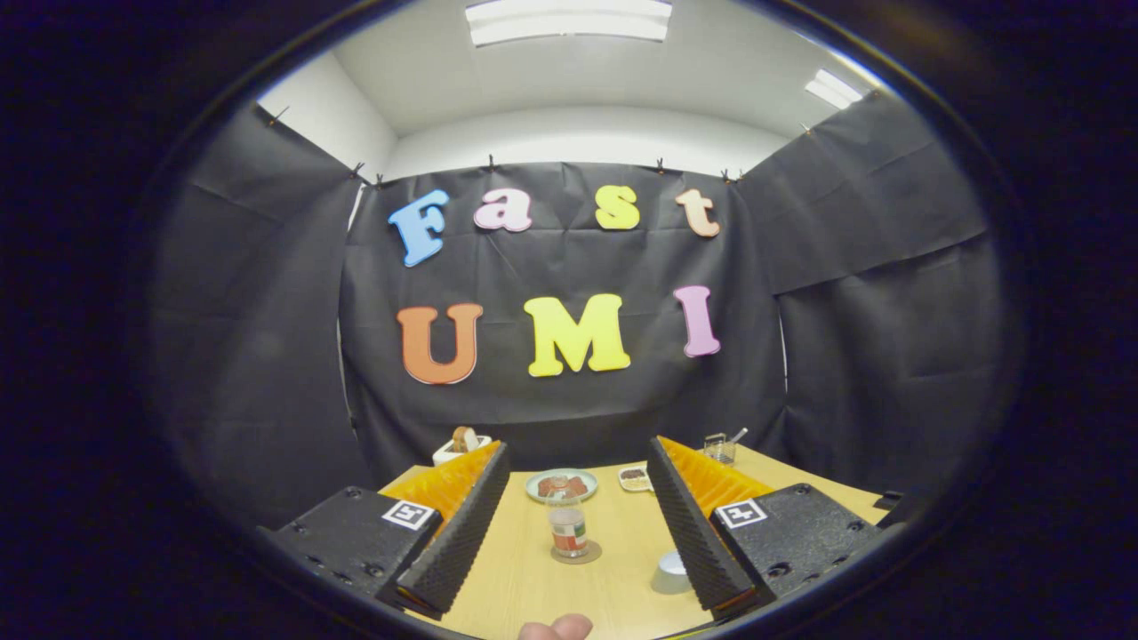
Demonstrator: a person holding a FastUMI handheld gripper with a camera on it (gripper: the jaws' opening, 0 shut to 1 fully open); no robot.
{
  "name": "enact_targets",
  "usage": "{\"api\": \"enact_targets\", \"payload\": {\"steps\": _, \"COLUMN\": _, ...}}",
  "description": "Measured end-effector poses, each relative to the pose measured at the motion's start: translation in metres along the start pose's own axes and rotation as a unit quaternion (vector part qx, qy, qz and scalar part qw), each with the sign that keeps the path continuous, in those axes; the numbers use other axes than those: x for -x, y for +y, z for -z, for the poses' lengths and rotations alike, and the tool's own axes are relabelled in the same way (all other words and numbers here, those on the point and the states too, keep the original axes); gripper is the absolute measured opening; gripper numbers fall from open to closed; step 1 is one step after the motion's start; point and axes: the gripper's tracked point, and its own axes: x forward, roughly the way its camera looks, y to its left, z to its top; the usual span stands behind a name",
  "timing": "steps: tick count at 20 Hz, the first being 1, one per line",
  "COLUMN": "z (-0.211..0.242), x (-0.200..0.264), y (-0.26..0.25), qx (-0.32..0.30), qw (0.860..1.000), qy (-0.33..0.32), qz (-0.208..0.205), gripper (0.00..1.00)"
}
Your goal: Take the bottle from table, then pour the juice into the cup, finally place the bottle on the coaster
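Note:
A small clear bottle (567, 524) with a red label and a little juice in it stands upright on a round coaster (576, 555) on the wooden table (524, 578). It sits between my two fingers, apart from both. A pale cup (671, 572) stands close by the right finger, partly hidden by it. My gripper (578, 462) is open and holds nothing.
Beyond the bottle lies a plate (561, 484) with brownish food. A small white dish (635, 478) sits to its right, a glass with a spoon (721, 446) at the far right, a white box (460, 447) at the far left. A fingertip (556, 628) shows at the near edge.

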Motion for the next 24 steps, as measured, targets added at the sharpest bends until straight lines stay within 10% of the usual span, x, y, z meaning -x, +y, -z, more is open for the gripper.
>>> {"api": "enact_targets", "payload": {"steps": 24, "z": -0.009, "x": 0.024, "y": 0.015, "qx": 0.018, "qw": 1.0, "qy": -0.005, "qz": -0.008, "gripper": 0.99}}
